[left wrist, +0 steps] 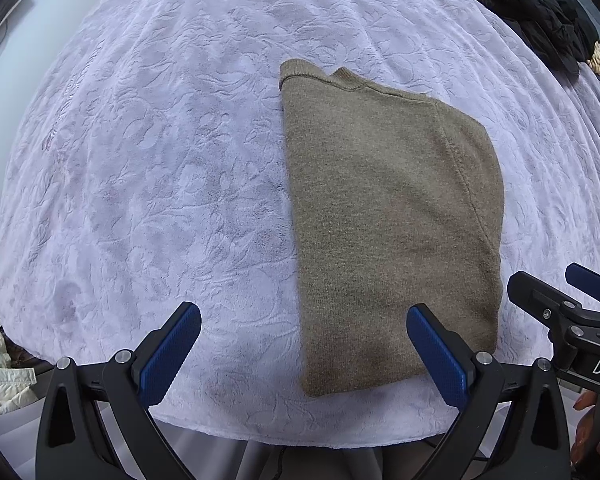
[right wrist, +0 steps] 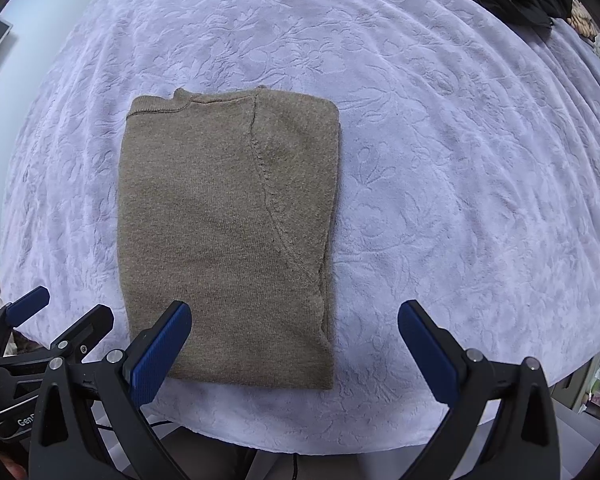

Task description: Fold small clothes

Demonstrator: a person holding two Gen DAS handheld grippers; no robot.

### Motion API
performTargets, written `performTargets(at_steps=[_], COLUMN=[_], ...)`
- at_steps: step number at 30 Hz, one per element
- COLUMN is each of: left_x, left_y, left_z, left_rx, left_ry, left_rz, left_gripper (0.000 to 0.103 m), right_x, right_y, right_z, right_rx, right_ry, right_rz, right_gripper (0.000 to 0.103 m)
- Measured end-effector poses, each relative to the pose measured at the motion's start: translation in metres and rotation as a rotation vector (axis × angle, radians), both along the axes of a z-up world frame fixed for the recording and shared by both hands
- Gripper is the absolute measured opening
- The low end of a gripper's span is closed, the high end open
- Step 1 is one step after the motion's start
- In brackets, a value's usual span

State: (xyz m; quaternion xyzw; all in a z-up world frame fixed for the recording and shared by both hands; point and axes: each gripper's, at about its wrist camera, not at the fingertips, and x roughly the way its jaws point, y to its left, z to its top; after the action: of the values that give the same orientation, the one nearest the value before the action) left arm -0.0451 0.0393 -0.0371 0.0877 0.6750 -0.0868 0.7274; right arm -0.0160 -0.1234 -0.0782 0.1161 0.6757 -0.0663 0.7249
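Lavender embossed plush bedspread (left wrist: pixel 140 160) carries a partly folded olive-brown knitted sweater (right wrist: pixel 224 232) near its front edge; left gripper (left wrist: pixel 304 344) and right gripper (right wrist: pixel 296 340) hover, jaws apart, empty. Gripping both near corners evenly should keep the fold square.

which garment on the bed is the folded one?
The tan knit sweater, lying flat as a neat rectangle at the near edge, between both open grippers. The black garment sits crumpled in a heap at the far right corner.
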Motion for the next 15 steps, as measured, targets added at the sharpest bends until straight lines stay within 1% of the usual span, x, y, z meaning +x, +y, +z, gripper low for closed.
performTargets(at_steps=[15], left_x=[-0.0018], left_y=[0.0007], left_z=[-0.0002], left_rx=[0.001], left_ry=[0.0], left_rz=[0.002], left_gripper=[0.103], right_x=[-0.0008], right_y=[0.0007], right_z=[-0.0006], right_rx=[0.0], right_ry=[0.001], right_rz=[0.0], right_gripper=[0.103])
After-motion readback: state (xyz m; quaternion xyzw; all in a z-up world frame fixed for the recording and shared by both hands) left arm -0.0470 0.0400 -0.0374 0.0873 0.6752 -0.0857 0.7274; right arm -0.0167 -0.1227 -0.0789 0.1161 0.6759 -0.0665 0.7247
